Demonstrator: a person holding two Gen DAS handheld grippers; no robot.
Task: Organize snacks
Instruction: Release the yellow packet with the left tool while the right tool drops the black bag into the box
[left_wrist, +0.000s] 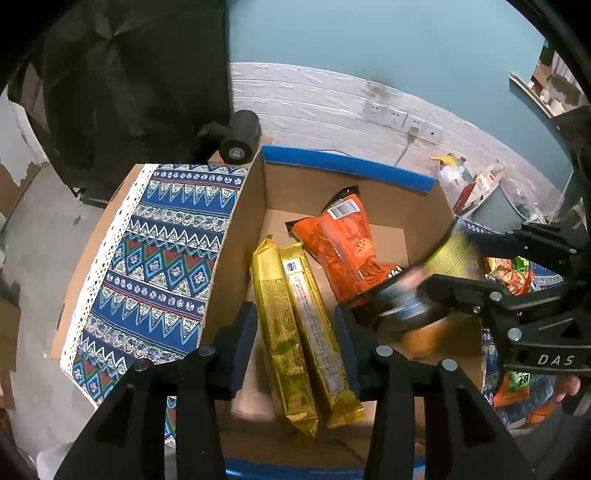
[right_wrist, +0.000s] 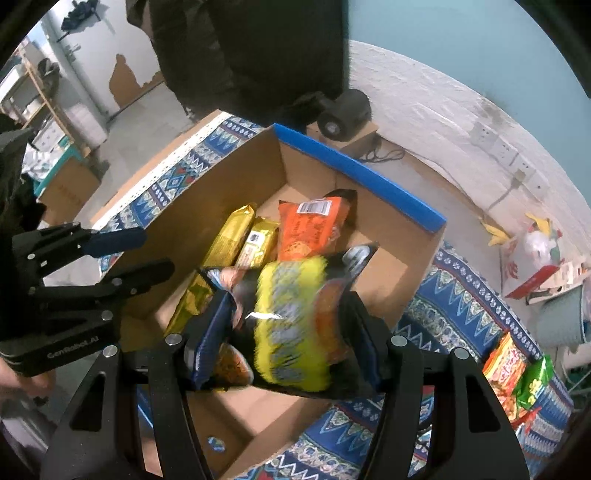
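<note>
- Left wrist view: box (left_wrist: 369, 221) holds two gold packets (left_wrist: 299, 332) along its left wall and an orange bag (left_wrist: 343, 243) toward the far wall. Your left gripper (left_wrist: 295, 343) hangs over the packets, jaws apart and empty; keep it clear.
- Right wrist view: your right gripper (right_wrist: 291, 332) is clamped on the yellow-and-black bag (right_wrist: 291, 317), over the box's near right corner. Lower it into the bare floor right of the orange bag, minding the blue-taped rim (right_wrist: 354, 173). More snacks (right_wrist: 517, 376) wait on the patterned cloth (right_wrist: 461, 306) outside the right wall.
</note>
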